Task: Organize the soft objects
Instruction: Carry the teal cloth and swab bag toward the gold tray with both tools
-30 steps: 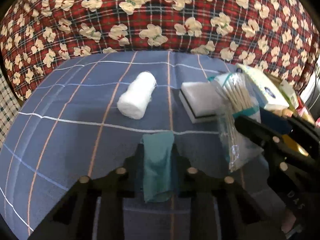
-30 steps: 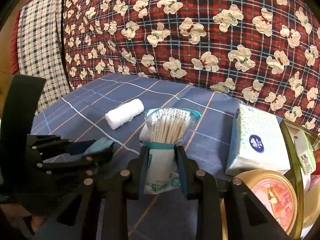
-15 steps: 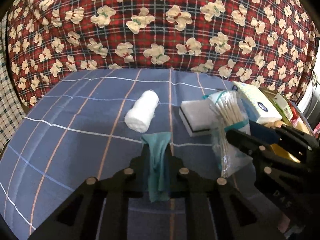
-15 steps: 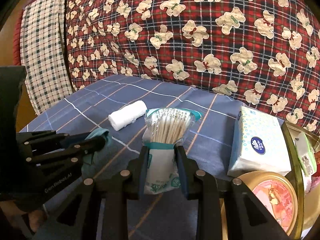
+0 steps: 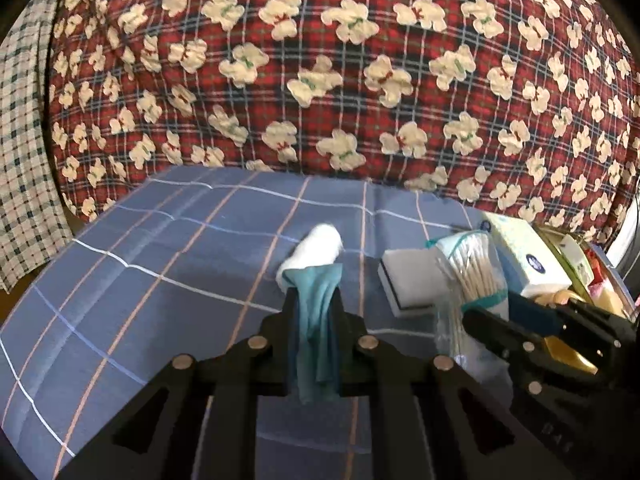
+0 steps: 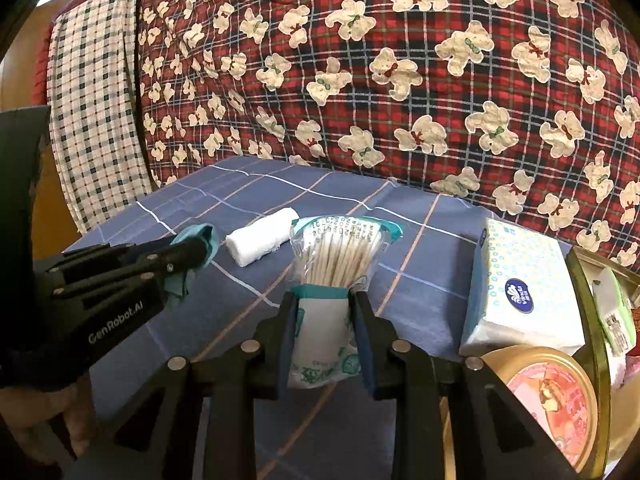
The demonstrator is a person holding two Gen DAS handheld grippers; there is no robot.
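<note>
A teal cloth (image 5: 316,320) hangs pinched between the fingers of my left gripper (image 5: 314,296), which is shut on it and lifted off the blue checked cover (image 5: 160,288). Seen from the right wrist, that left gripper (image 6: 192,250) sits at the left with the teal cloth (image 6: 198,240) bunched at its tip. My right gripper (image 6: 324,308) is shut on a clear bag of cotton swabs (image 6: 340,256), held upright. A white gauze roll (image 5: 316,248) (image 6: 260,236) lies on the cover beyond both. A white sponge (image 5: 408,280) lies right of the roll.
A tissue pack (image 6: 520,292) (image 5: 524,256) lies at the right beside a gold-rimmed tray (image 6: 596,340) holding a round tin (image 6: 552,396) and small packets. A red bear-print quilt (image 6: 400,80) rises behind the cover; a checked cloth (image 6: 96,112) hangs at the left.
My left gripper has closed tighter on the teal cloth and risen, tilting up so the cloth hangs clear of the cover. The right gripper and swab bag have stayed put.
</note>
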